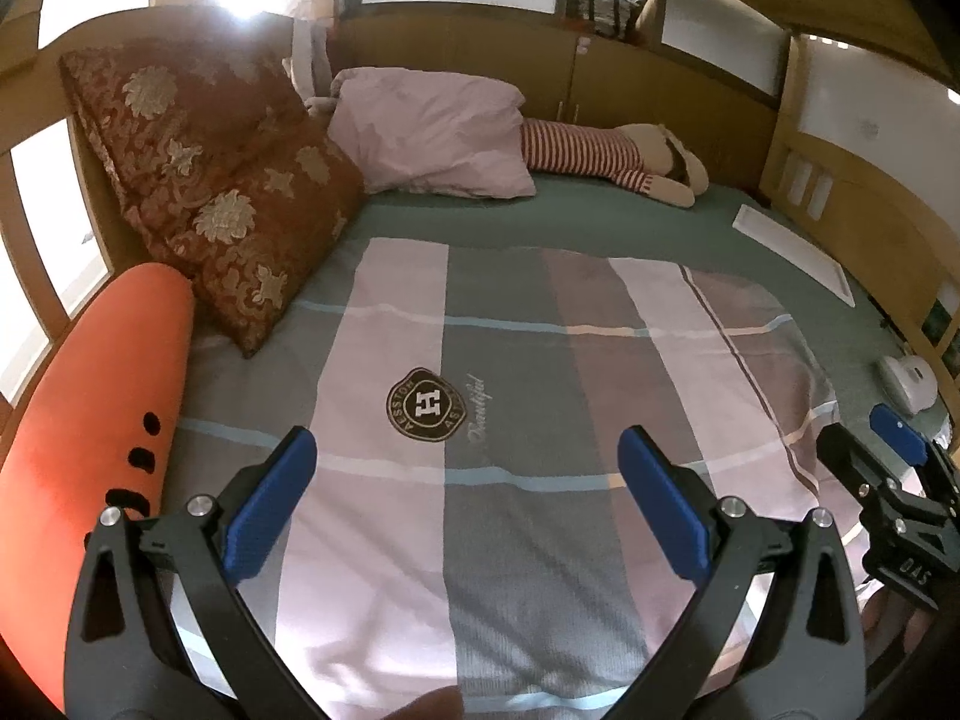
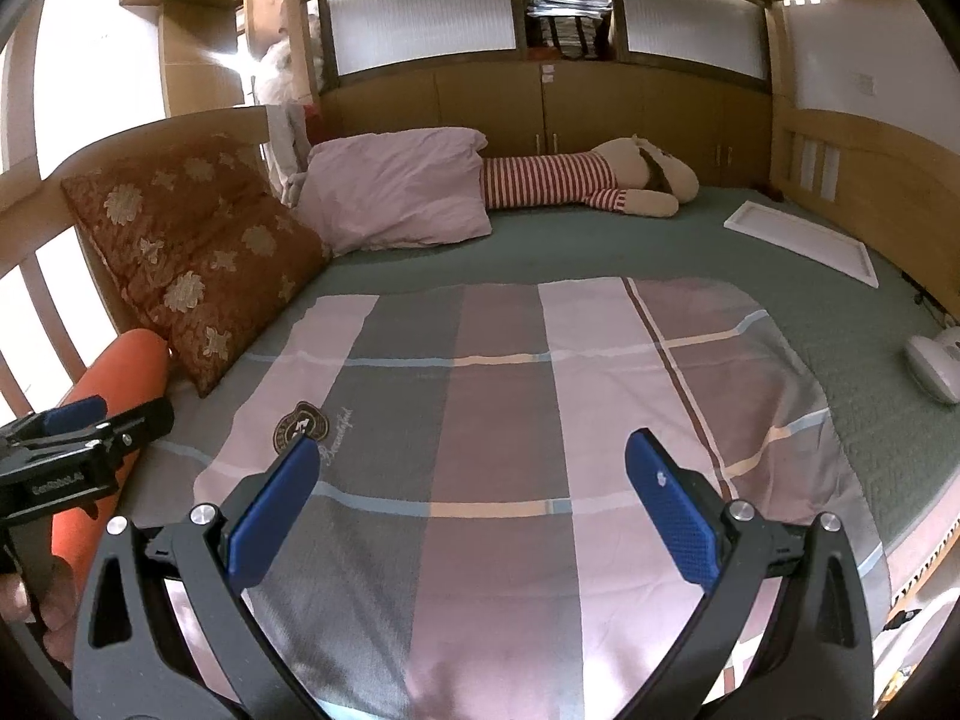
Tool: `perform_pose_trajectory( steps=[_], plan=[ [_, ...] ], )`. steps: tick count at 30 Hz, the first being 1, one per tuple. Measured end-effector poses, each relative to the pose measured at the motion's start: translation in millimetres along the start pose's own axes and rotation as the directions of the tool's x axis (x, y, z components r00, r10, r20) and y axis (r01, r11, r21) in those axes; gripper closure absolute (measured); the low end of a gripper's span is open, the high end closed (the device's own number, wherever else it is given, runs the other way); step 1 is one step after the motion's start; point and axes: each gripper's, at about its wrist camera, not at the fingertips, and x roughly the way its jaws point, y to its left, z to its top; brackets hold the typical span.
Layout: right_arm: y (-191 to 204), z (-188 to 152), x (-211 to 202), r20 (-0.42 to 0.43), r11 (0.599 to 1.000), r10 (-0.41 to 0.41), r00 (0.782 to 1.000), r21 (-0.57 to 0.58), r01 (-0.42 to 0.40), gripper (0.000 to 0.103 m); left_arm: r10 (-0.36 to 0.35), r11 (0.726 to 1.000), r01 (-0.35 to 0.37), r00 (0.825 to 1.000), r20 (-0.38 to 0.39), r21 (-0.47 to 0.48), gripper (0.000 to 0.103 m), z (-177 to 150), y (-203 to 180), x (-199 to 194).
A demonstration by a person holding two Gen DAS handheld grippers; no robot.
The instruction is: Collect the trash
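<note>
Orange bolster (image 1: 90,420), perhaps plush, beside left tongs (image 1: 465,498)

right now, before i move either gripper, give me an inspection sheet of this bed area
surface: green quilted bedspread with a pink-grey checked blanket spread flat
job's things: no obvious trash seen
clutter: flat white rectangular panel, white rounded plastic device, striped plush toy, pink pillow, red floral cushion, orange bolster
grippers: left gripper open, empty; right gripper open, empty
cables: thin dark cable, unclear
surroundings: wooden bed frame, frosted panels
</note>
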Motion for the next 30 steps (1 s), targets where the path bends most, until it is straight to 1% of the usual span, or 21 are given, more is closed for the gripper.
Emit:
perform_pose_trajectory(
  steps=[4, 9, 13, 16, 21, 25, 26, 28, 30],
  plan=[
    [1.1, 1.1, -2.4, 0.002, 1.000, 0.001, 1.000, -0.003, -0.001, 0.003, 0.010, 1.000, -0.010, 1.000, -0.001, -0.004, 0.003, 0.3, 1.5, -0.2],
    [1.3, 1.6, -1.1, 0.000, 1.000, -0.002, 1.000, -0.001, 0.002, 0.003, -0.009, 1.000, 0.009, 1.000, 0.010, -0.012, 0.003, 2.7, 3.5, -2.8],
    [0.6, 1.7, -1.2, 0.003, 1.000, 0.000, 1.000, 0.000, 0.000, 0.003, -0.020, 1.000, 0.020, 1.000, 0.001, -0.010, 0.003, 3.3, 1.9, -2.6],
    [-0.1, 2.4, -1.2, 0.004, 1.000, 0.001, 1.000, 0.002, -0.001, 0.003, -0.046, 0.999, 0.046, 0.999, -0.010, -0.010, 0.003, 4.6, 0.4, -4.0],
    [-0.7, 3.6, -2.2, 0.007, 1.000, -0.002, 1.000, 0.002, 0.002, 0.003, -0.053, 0.998, 0.054, 0.998, 0.025, -0.024, 0.003, 5.9, -0.9, -11.3],
    [-0.8, 3.9, -2.3, 0.008, 1.000, -0.002, 1.000, 0.002, 0.002, 0.003, -0.068, 0.997, 0.069, 0.997, 0.028, -0.042, 0.003, 8.2, 0.4, -12.2],
    [-0.9, 3.9, -2.3, 0.008, 1.000, -0.002, 1.000, 0.003, 0.002, 0.003, -0.067, 0.997, 0.068, 0.998, 0.021, -0.041, 0.003, 8.3, -0.4, -11.1],
    [-1.0, 4.3, -2.3, 0.009, 1.000, -0.001, 1.000, 0.002, 0.001, 0.003, -0.040, 0.998, 0.041, 0.999, 0.020, -0.042, 0.003, 7.8, -2.5, -9.1],
    [-0.8, 3.7, -2.3, 0.008, 1.000, -0.002, 1.000, 0.002, 0.002, 0.003, -0.026, 0.999, 0.027, 0.999, 0.021, -0.022, 0.003, 6.3, -6.9, -8.2]
  ],
)
